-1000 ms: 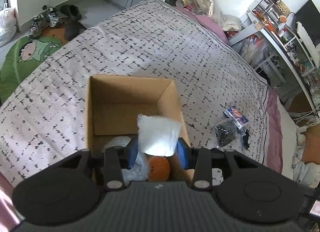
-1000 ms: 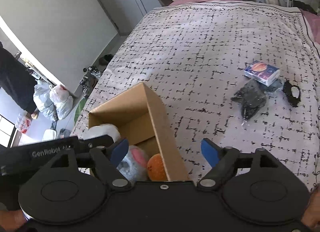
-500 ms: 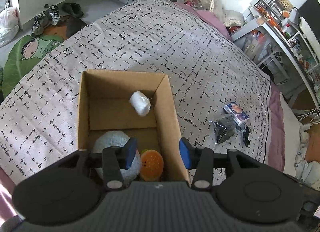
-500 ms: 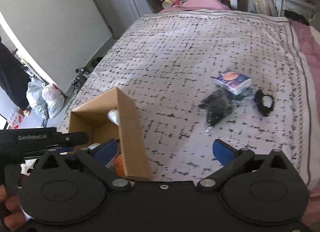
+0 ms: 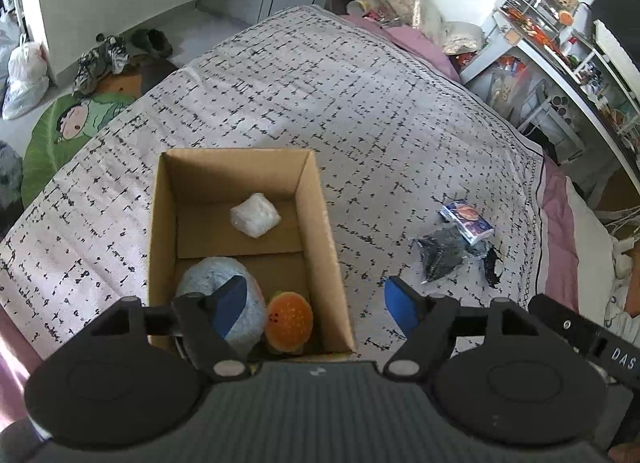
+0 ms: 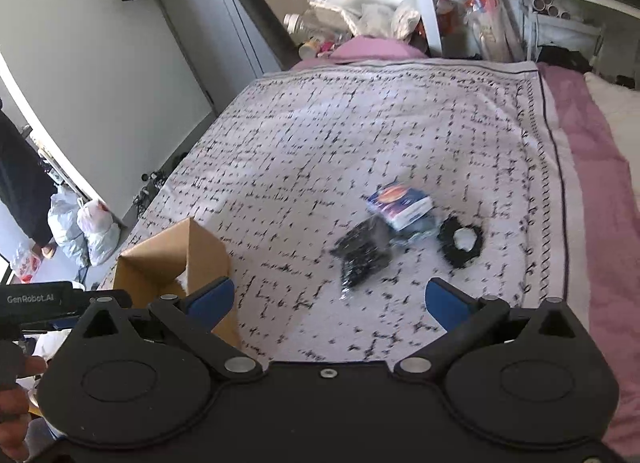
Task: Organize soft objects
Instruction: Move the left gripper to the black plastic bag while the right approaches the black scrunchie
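The right tool [image 6: 330, 297], spread wide and empty, needed to settle squarely over the black bagged item [image 6: 362, 251] on the bed [image 6: 320, 135] before closing. The left tool [image 5: 314, 299] had released the white packet [image 5: 255, 215] into the cardboard box [image 5: 320, 223] a second earlier and stood open.

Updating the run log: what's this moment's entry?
left gripper: open, empty | right gripper: open, empty | white pouch: in box | black bag: on bed

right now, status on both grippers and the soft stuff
Left gripper open, empty, over cardboard box. Right gripper open, empty, facing black bag and tissue pack on the bed. White bundle in the box. Nothing blocking.
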A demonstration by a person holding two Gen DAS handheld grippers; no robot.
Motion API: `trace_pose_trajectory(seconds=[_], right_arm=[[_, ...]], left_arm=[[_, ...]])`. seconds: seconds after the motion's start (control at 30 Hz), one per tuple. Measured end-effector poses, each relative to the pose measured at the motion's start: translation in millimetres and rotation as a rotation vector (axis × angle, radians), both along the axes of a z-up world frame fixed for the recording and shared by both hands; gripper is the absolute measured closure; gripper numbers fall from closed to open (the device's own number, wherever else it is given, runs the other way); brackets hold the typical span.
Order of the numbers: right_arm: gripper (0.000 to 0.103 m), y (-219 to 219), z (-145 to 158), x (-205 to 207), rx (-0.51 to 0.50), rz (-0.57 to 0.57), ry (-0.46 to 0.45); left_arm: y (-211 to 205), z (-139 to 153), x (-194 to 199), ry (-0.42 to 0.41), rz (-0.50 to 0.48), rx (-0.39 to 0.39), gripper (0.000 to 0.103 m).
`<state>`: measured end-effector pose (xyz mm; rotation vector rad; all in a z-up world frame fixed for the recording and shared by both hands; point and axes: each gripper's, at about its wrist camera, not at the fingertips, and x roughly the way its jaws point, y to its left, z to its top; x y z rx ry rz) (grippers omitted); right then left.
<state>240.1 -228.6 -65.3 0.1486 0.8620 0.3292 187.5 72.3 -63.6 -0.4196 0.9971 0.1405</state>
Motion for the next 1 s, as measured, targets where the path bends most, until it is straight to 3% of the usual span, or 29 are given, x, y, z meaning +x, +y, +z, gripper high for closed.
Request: trace_pose_trajectory(seconds=[0.6, 0.83, 1.0], right_arm=[[0.000, -72.6, 7.6, 26.3, 0.065, -0.109, -0.044], [0.000, -84.5, 0.8, 35.8, 0.114, -0.132, -0.072], [0.000, -91.9, -13.0, 41.3, 0.104, -0.142, -0.049]], left_arm=[[-68.9, 14.1, 15.1, -0.037, -0.024, 0.018, 0.028], [-91.3, 1.0, 24.5, -0.047, 0.012, 0.002, 0.028], [-109.5, -4.4, 30.5, -0.043, -0.005, 0.034, 0.028]])
